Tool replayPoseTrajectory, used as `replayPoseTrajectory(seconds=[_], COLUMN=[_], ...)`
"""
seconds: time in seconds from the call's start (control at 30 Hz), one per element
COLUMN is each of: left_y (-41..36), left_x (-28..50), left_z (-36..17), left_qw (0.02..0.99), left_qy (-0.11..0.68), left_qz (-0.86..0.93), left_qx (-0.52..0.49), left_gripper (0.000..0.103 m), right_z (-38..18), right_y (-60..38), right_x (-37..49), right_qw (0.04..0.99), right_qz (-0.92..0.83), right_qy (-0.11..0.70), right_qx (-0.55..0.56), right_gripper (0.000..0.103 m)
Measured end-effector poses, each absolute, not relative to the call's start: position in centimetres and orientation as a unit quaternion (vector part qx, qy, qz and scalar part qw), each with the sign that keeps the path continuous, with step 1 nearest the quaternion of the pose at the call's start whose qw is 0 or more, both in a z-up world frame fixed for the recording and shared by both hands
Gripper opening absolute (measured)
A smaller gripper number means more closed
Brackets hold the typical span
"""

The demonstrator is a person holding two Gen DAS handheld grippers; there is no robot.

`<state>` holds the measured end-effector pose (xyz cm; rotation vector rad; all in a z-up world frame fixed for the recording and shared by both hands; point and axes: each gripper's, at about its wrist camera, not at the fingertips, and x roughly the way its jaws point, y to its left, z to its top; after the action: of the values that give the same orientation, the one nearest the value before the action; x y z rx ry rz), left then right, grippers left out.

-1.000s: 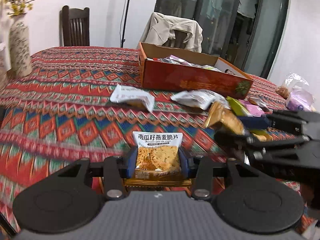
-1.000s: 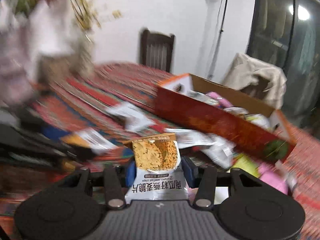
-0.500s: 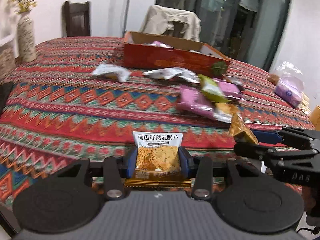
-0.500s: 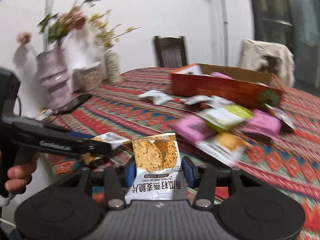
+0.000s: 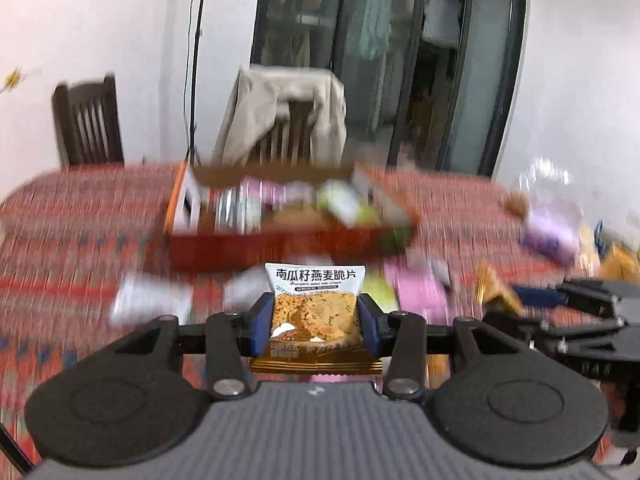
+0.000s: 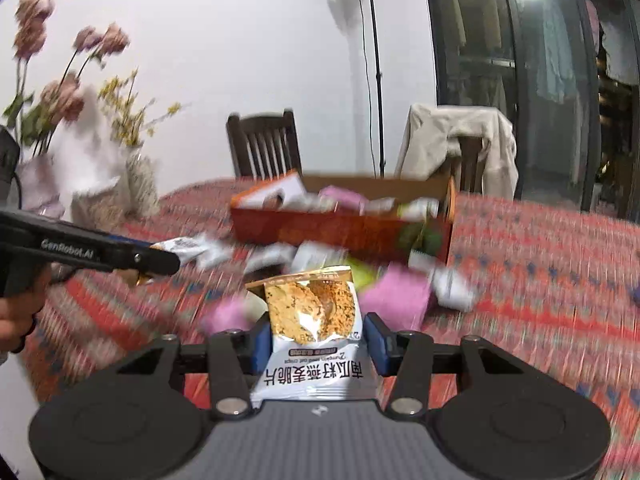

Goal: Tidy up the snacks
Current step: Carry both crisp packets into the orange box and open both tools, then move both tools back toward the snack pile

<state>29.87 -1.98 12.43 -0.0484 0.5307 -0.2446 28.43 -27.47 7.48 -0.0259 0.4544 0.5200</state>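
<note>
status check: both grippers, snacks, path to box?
Left gripper shut on oat crisp packet. Right gripper shut on second crisp packet. Red box ahead, open; loose snacks lie before it.

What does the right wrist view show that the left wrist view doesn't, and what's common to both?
Only the right wrist view: the flower vases, a hand on the left tool's grip, and the right tool shut on its cracker packet, label toward the camera.

Only the left wrist view: the clear bag of snacks at the table's far right, and the left tool shut on its own cracker packet.

Both: the red snack box, loose packets before it, and the draped chair.
</note>
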Motion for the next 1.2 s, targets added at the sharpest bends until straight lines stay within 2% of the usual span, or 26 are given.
replayPoseTrajectory(seconds=[0.1, 0.33, 0.43, 0.47, 0.5, 0.53, 0.6, 0.93, 1.0, 1.13, 1.2], left_y=[-2.2, -3.3, -3.0, -2.8, -2.5, -2.3, -1.6, 1.2, 1.4, 1.9, 2.1], left_x=[36.7, 51.5, 55.4, 56.3, 56.9, 57.2, 57.1, 53.3, 50.8, 43.9, 40.0], left_z=[13.0, 11.5, 10.1, 9.6, 9.2, 8.9, 9.0, 12.9, 14.2, 15.1, 15.2], left_qw=[0.959, 0.945, 0.94, 0.937, 0.935, 0.936, 0.94, 0.95, 0.954, 0.961, 0.965], left_qy=[0.257, 0.307, 0.324, 0.332, 0.338, 0.336, 0.326, 0.301, 0.291, 0.271, 0.257], left_qz=[-0.12, -0.109, -0.096, -0.099, -0.101, -0.097, -0.097, -0.074, -0.074, -0.051, -0.042], left_qx=[-0.024, -0.041, -0.046, -0.044, -0.041, -0.038, -0.035, -0.026, -0.019, -0.014, -0.014], left_gripper=[0.045, 0.045, 0.058, 0.067, 0.072, 0.072, 0.074, 0.076, 0.083, 0.086, 0.086], right_z=[9.6, 10.1, 8.6, 8.0, 7.5, 7.2, 6.9, 9.7, 11.1, 14.0, 15.0], right_y=[-27.1, -23.1, -21.3, -21.0, -20.6, -20.3, -19.9, -20.6, -21.4, -24.0, -25.7], right_x=[34.3, 51.7, 58.2, 60.0, 61.7, 62.7, 63.9, 61.6, 59.7, 53.7, 49.9], right_qw=[0.937, 0.932, 0.923, 0.918, 0.915, 0.914, 0.917, 0.93, 0.935, 0.947, 0.953], right_qz=[0.272, 0.226, 0.205, 0.2, 0.193, 0.188, 0.173, 0.171, 0.17, 0.167, 0.161], right_qy=[0.217, 0.283, 0.327, 0.342, 0.354, 0.359, 0.358, 0.325, 0.312, 0.274, 0.255], right_qx=[-0.01, -0.012, -0.006, 0.005, 0.013, 0.019, 0.024, 0.004, -0.002, -0.016, -0.009], right_gripper=[0.047, 0.047, 0.049, 0.05, 0.053, 0.063, 0.07, 0.072, 0.072, 0.085, 0.087])
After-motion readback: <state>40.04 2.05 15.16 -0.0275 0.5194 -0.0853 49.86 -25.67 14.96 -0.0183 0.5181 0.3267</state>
